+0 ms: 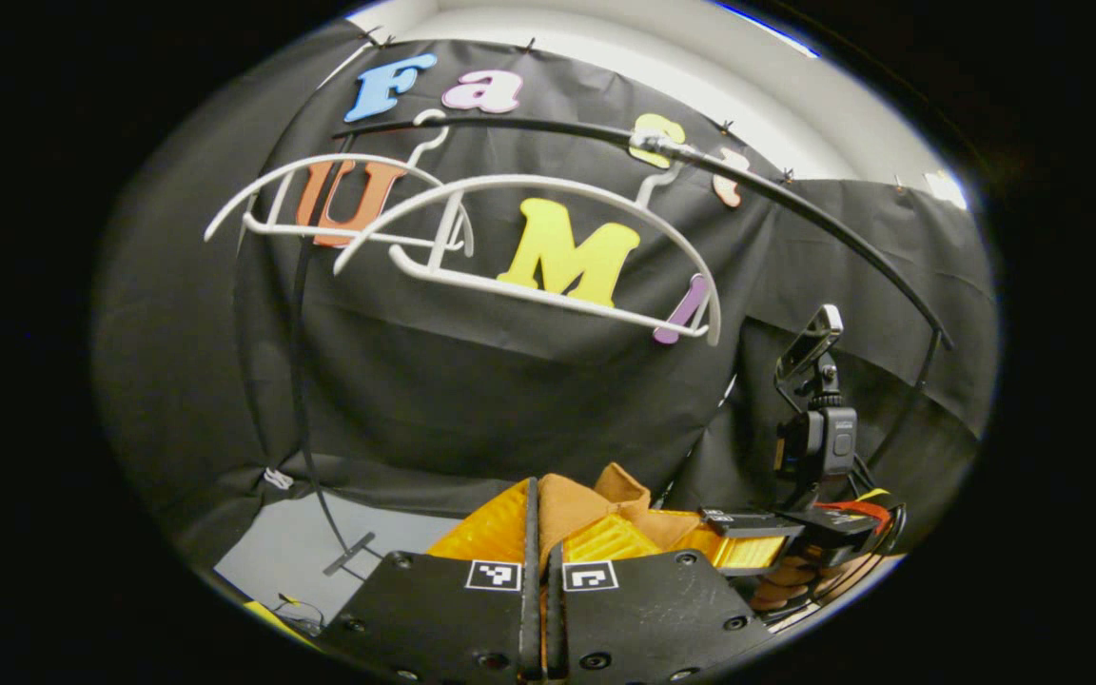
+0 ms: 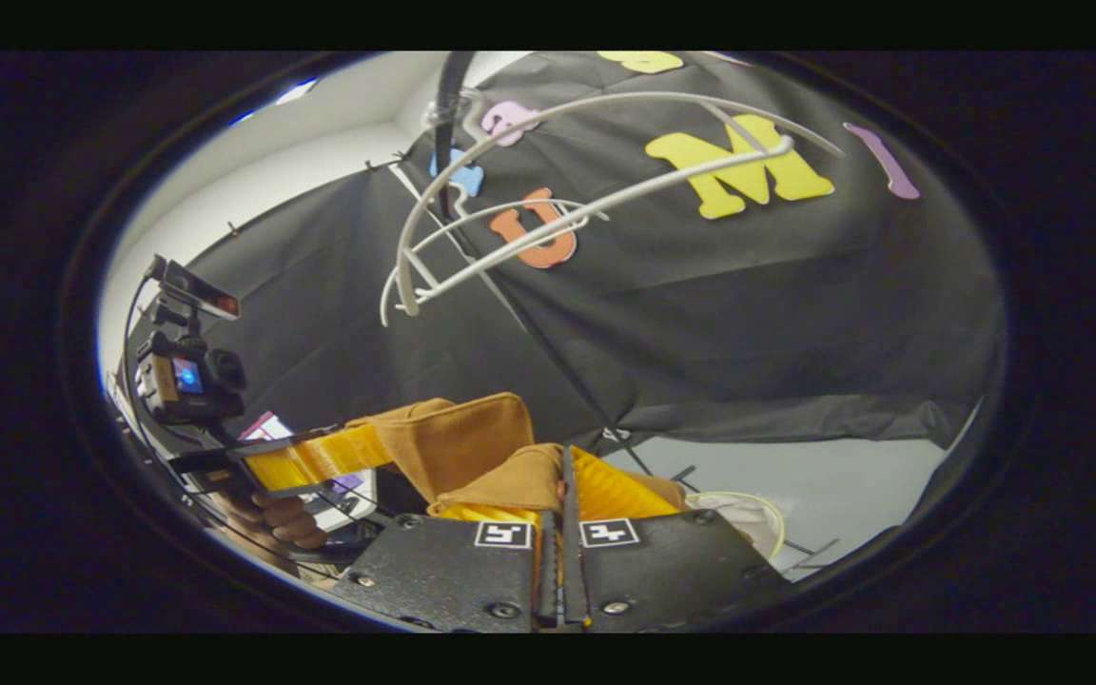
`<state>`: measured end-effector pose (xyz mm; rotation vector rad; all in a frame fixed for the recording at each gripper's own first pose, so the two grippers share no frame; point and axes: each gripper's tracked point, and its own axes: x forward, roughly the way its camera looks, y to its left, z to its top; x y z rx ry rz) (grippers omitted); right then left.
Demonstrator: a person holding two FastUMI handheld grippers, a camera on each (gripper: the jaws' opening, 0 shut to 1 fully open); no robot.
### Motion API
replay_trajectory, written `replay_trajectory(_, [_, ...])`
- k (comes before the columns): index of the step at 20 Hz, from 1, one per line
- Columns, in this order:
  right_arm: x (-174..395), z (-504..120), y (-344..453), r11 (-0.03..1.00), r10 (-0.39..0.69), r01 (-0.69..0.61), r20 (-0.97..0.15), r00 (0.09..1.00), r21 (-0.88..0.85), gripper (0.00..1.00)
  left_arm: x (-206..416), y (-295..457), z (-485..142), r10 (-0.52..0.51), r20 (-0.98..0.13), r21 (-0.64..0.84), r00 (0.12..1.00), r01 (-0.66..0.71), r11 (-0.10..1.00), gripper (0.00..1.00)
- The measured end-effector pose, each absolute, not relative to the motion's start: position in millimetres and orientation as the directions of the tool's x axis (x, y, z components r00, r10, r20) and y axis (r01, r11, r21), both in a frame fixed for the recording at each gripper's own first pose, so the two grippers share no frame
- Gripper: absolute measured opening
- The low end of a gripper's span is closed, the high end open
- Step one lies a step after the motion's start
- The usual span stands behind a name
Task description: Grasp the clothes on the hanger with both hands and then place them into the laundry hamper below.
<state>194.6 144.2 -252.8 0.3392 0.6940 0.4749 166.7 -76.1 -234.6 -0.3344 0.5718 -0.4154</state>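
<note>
A brown garment hangs bunched between both grippers, off the hangers. In the left gripper view my left gripper is shut on one fold of it, jaws nearly together. My right gripper holds the other end, just to the right. The right gripper view shows my right gripper shut on the brown garment, with my left gripper clamped on it at the left. Two white hangers hang bare on the black rail above. A pale rim, perhaps the hamper, lies low on the right.
The rail's black upright and its foot stand on the grey floor at the left. A hand grips the left gripper's handle, with its camera above. Black cloth walls close in behind.
</note>
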Motion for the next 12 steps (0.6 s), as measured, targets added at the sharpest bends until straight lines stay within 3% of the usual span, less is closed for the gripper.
replay_trajectory(2, [203.0, -285.2, 125.1, 0.885, 0.442, -0.225, -0.587, 0.678, 0.407, 0.06, 168.1, -76.7, -258.9, -0.458, -0.479, -0.405, 0.749, 0.274, 0.872, 0.02])
replay_trajectory(3, [205.4, -299.4, 123.2, 0.892, 0.427, -0.199, -0.609, 0.668, 0.407, 0.00, 167.4, -77.4, -274.3, -0.454, -0.506, -0.409, 0.733, 0.259, 0.875, 0.02])
replay_trajectory(6, [207.3, -337.1, 110.9, 0.908, 0.381, -0.109, -0.691, 0.614, 0.404, 0.01, 168.1, -72.8, -314.8, -0.414, -0.576, -0.381, 0.705, 0.216, 0.899, 0.02])
replay_trajectory(9, [203.4, -372.4, 101.3, 0.916, 0.344, -0.018, -0.762, 0.549, 0.401, 0.11, 164.0, -72.5, -351.3, -0.377, -0.639, -0.343, 0.670, 0.190, 0.920, 0.02])
replay_trajectory(10, [201.4, -377.3, 102.6, 0.914, 0.347, -0.006, -0.772, 0.532, 0.407, 0.13, 163.5, -74.6, -361.1, -0.365, -0.658, -0.332, 0.659, 0.182, 0.926, 0.07])
replay_trajectory(12, [198.3, -383.1, 100.5, 0.922, 0.336, -0.008, -0.790, 0.512, 0.387, 0.24, 162.6, -75.2, -387.4, -0.299, -0.733, -0.263, 0.611, 0.152, 0.953, 0.02])
